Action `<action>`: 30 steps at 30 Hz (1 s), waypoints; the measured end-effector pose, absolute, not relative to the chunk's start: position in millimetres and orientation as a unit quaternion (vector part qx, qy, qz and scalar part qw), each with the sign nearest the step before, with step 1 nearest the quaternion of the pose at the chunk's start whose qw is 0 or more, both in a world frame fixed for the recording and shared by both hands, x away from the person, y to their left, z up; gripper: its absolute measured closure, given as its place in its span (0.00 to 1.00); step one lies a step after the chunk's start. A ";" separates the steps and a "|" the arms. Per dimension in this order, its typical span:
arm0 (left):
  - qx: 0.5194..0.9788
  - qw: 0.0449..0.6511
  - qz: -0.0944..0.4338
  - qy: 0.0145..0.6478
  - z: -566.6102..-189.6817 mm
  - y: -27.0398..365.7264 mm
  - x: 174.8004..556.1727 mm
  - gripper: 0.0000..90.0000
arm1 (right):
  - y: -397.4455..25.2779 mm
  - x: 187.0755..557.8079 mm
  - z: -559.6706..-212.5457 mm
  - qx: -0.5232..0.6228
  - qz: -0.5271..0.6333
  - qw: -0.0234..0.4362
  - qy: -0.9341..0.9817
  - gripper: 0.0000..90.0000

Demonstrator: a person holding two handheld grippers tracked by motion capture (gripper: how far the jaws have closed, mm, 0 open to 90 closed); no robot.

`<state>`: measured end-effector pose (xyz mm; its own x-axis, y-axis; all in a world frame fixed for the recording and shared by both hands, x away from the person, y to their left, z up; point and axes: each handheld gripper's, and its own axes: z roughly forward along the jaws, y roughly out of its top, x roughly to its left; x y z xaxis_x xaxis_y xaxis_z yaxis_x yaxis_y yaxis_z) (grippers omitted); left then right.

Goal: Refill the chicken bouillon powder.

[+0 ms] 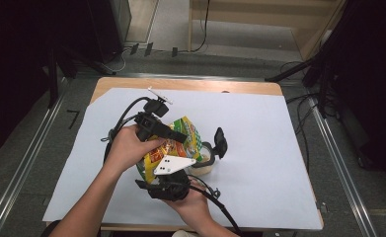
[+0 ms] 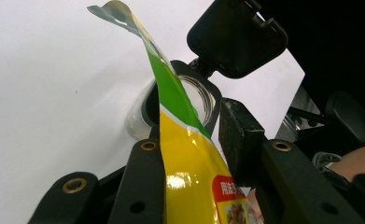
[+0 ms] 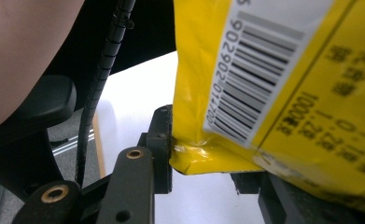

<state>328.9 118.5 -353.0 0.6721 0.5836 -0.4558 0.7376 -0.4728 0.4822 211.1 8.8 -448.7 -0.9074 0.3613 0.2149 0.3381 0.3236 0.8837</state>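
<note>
Yellow bag (image 1: 178,143) clamped by both grippers, hiding jar (image 1: 206,160) mouth.

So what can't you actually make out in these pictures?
- High view: how full the jar is; the bag and right gripper cover it.
- Left gripper view: the jar's inside; the bag crosses its mouth.
- Right gripper view: the bag's small print is blurred and cut off by the edge.

Our left hand (image 1: 129,148) grips the left tool (image 1: 173,134), forearm entering from the lower left, jaws closed. Our right hand (image 1: 193,205) holds the right tool (image 1: 167,185) just beside it, jaws likewise clamped.
</note>
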 end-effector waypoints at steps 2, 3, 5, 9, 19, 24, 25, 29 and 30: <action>0.850 0.336 -0.113 0.389 -352.6 118.4 328.6 0.80 | 8.9 211.0 -448.4 0.215 0.541 0.010 0.813 0.74; 0.850 0.336 -0.114 0.389 -352.2 118.3 328.3 0.80 | 8.9 210.9 -448.3 0.215 0.541 0.011 0.813 0.74; 0.848 0.338 -0.115 0.391 -351.9 118.3 328.1 0.79 | 8.7 210.8 -448.0 0.215 0.542 0.011 0.813 0.74; 0.845 0.342 -0.114 0.394 -351.1 117.9 326.9 0.80 | 8.1 211.0 -447.5 0.216 0.542 0.013 0.812 0.74; 0.842 0.344 -0.112 0.400 -348.5 118.3 325.4 0.80 | 7.9 210.7 -446.3 0.214 0.544 0.014 0.811 0.75; 0.842 0.346 -0.109 0.400 -348.0 118.8 325.5 0.81 | 8.0 211.0 -446.1 0.215 0.545 0.014 0.810 0.75; 0.841 0.347 -0.110 0.400 -347.9 119.1 325.7 0.81 | 8.1 211.0 -446.0 0.216 0.545 0.014 0.810 0.75; 0.840 0.349 -0.107 0.400 -347.3 119.2 325.1 0.81 | 8.3 211.6 -446.0 0.215 0.545 0.016 0.810 0.75; 0.840 0.349 -0.106 0.400 -347.0 119.0 324.8 0.81 | 8.3 212.1 -446.4 0.213 0.545 0.019 0.810 0.75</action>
<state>324.8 119.0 -347.0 0.6570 0.5985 -0.4584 0.7471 -0.4353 0.5024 212.1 8.3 -446.4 -0.9081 0.3669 0.2017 0.3250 0.3141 0.8920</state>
